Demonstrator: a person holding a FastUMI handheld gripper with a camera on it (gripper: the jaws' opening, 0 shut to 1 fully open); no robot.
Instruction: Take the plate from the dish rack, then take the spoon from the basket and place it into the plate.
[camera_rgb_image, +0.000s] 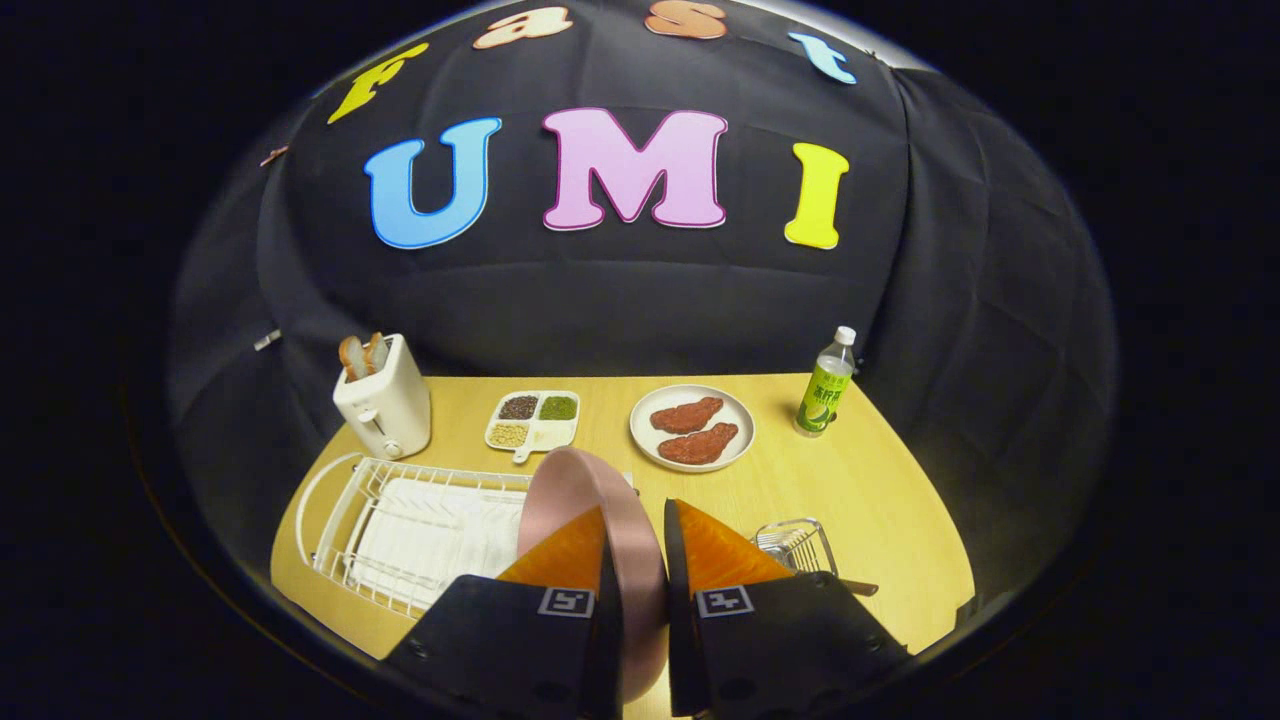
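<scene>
Gripper view: my jaws (640, 545) are clenched on the pink plate (590, 500), narrow gap, one finger each side of its rim. Plate stands on edge, upright, lifted above the table (880, 480), its top poking out just ahead of my fingertips (570, 550).

White wire dish rack (400, 530) at 9 o'clock of the plate, on the table, its near slots bare.

Small wire basket (795, 545) at 3 o'clock, just beside my right finger. A dark handle (855, 587) sticks out of it toward 4 o'clock, probably the spoon, bowl end hidden so can't confirm.

Beyond the plate: divided tray of grains (533, 420) at 12, white plate with two red meat pieces (692, 428) at 1, green bottle (826, 385) at 2, white toaster with bread (382, 400) at 10.
</scene>
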